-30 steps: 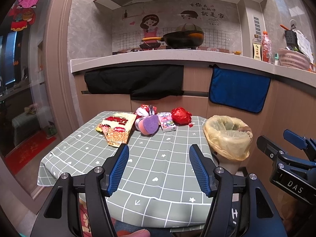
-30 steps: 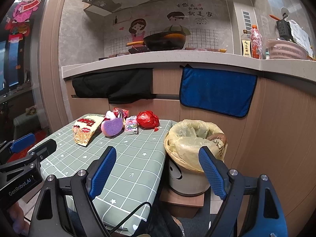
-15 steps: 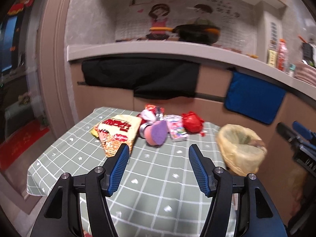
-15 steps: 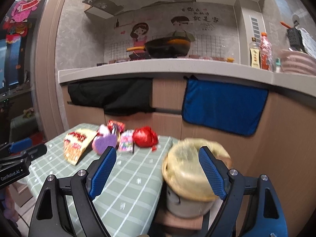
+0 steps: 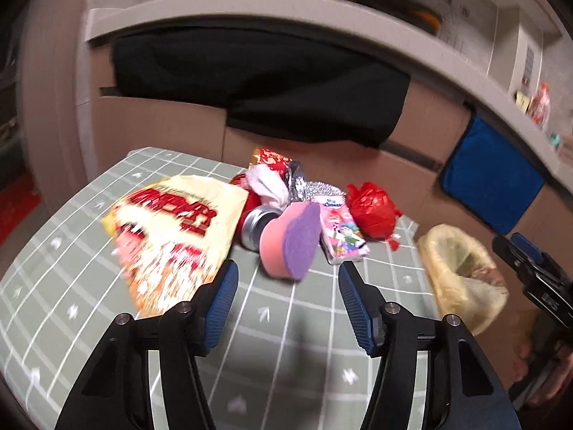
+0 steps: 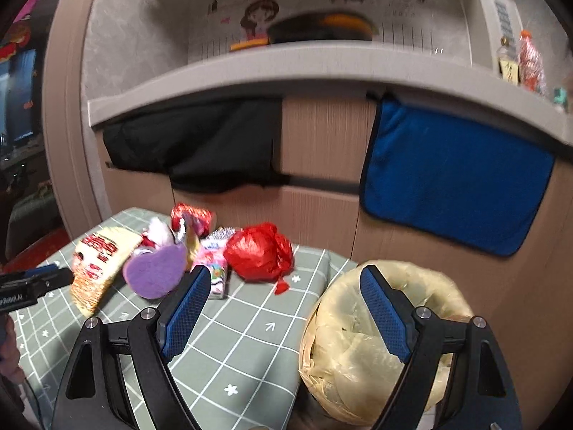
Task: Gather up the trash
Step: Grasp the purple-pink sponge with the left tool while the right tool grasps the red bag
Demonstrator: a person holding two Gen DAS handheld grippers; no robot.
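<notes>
A pile of trash lies at the far side of the green checked table (image 5: 89, 286): a yellow snack bag (image 5: 172, 229), a pink and purple heart sponge (image 5: 293, 243), a metal can (image 5: 256, 225), a pink carton (image 5: 342, 236), a red crumpled bag (image 5: 370, 208) and a white tissue (image 5: 268, 182). My left gripper (image 5: 286, 283) is open and empty, just short of the sponge. My right gripper (image 6: 283, 308) is open and empty above the table's right edge, near the bin with a yellow liner (image 6: 365, 344). The red bag (image 6: 259, 251) lies just ahead of it.
A wooden counter front with a black cloth (image 6: 200, 150) and a blue towel (image 6: 451, 175) stands right behind the table. The bin (image 5: 462, 272) sits off the table's right edge. The right gripper (image 5: 537, 279) shows at the left view's right side.
Both grippers have moved forward and tilted down toward the trash pile; it now looks larger and closer. Both stay open. The trash has not moved.
</notes>
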